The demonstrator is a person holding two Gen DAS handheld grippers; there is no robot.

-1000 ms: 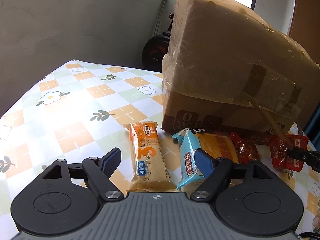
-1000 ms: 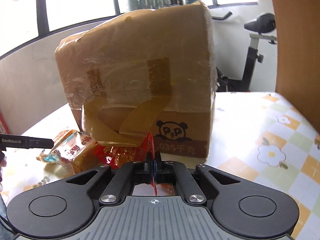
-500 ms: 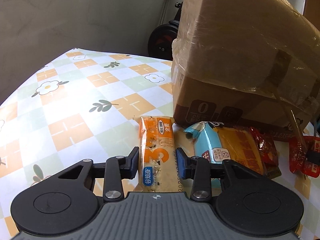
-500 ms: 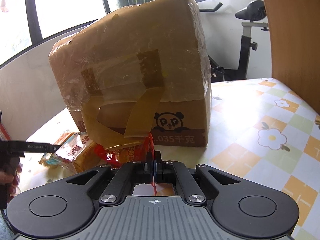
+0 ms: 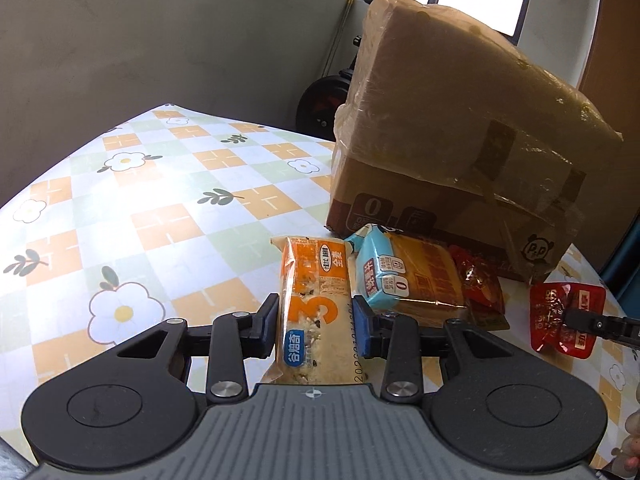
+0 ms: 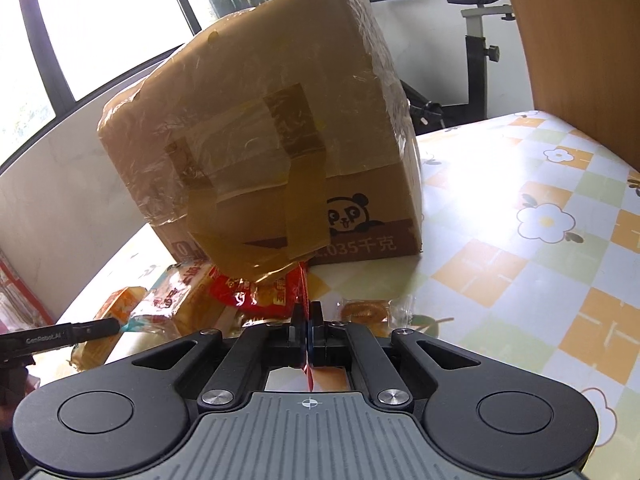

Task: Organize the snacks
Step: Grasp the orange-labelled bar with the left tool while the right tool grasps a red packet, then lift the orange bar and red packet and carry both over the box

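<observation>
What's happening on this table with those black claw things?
A person is sorting snacks with a handheld gripper in each hand. The left gripper has just closed on an orange snack bar lying on the table. The right gripper is shut on a red packet. More snacks, a blue one among them, lie against a taped cardboard box.
</observation>
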